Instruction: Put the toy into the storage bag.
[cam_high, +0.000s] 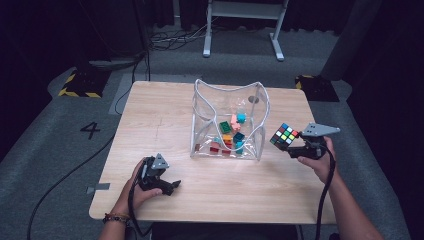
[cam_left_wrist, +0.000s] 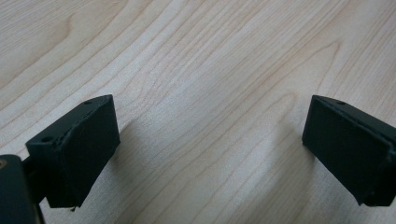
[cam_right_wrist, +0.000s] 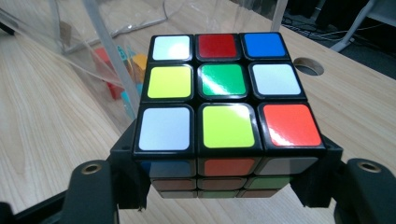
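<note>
Puzzle cube gripped in the right tongs, above the tabletop.

The right tongs (cam_high: 291, 145) clamp the puzzle cube (cam_high: 284, 135) between both jaws, holding it off the tabletop (cam_high: 165, 107), just beside the clear bin (cam_high: 227, 120) of coloured blocks (cam_high: 231, 135). The left tongs (cam_high: 172, 187) stand wide open with nothing between them, low over bare wood, well apart from the cube.
</note>
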